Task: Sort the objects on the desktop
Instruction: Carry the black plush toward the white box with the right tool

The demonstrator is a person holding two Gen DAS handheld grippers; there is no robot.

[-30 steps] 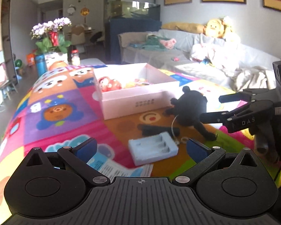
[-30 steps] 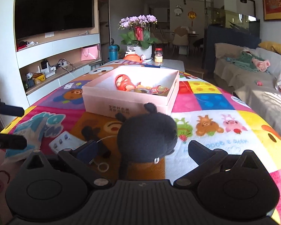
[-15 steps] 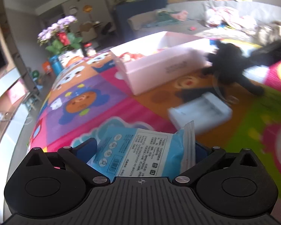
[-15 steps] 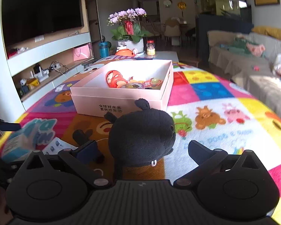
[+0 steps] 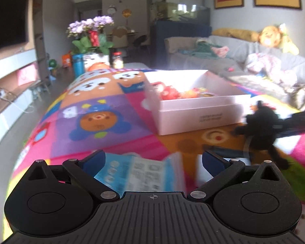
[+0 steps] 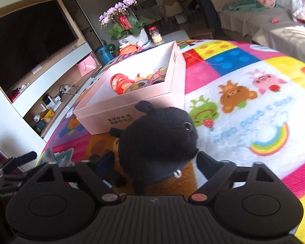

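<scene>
A black plush toy (image 6: 156, 138) sits on the colourful mat in front of the pale pink box (image 6: 103, 109). My right gripper (image 6: 154, 158) straddles it; its jaws are closing, and the pads stand close to the toy's sides without visibly squeezing it. In the left wrist view the same toy (image 5: 262, 128) is at the right, with the right gripper's dark fingers (image 5: 296, 120) around it. My left gripper (image 5: 152, 160) is open over a blue printed packet (image 5: 140, 172) that lies between its jaws, with a gap on the right side.
The box (image 5: 193, 109) holds a red toy (image 5: 168, 93) and other small things. A dark stick-like item (image 5: 221, 148) and a white case (image 5: 203, 174) lie just past the left gripper. A flower pot (image 5: 93, 46) stands at the mat's far end, and a sofa (image 5: 254, 61) is on the right.
My right gripper has rolled, and its jaws have narrowed around the black plush. The left gripper has swung back level, with the blue packet still between its jaws.
</scene>
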